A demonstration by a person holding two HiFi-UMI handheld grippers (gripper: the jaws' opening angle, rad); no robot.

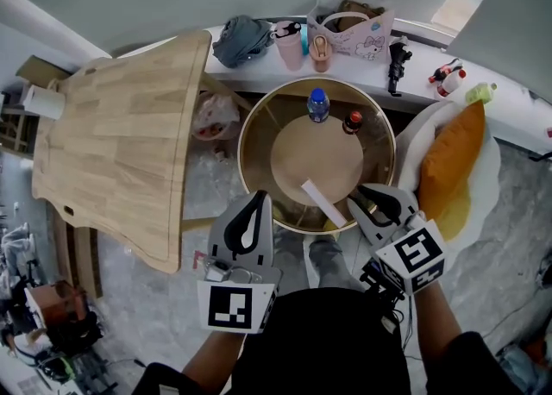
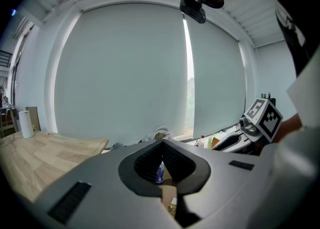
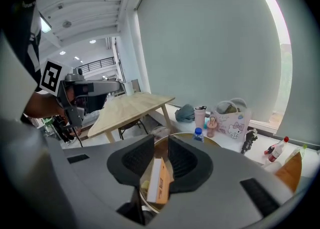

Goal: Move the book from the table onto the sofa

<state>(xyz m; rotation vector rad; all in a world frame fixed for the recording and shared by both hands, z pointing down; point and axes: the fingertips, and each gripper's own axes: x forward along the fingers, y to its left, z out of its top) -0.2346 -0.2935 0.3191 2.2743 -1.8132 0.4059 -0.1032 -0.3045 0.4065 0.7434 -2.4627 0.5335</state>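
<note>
While the book is seemingly standing on one long edge close to the near edge of the tabletop, white page side up, its long axis is running slantwise from the tabletop's middle toward the near-right rim. I am holding my right gripper with its jaws partly apart, the book lining up in the gap but not pinched. My left gripper is showing its jaws together on nothing. By closing off-centre I am risking tipping the thin book flat or nudging it over the rim. A shallow pinch could be letting it swing loose and drop short of the sofa.
</note>
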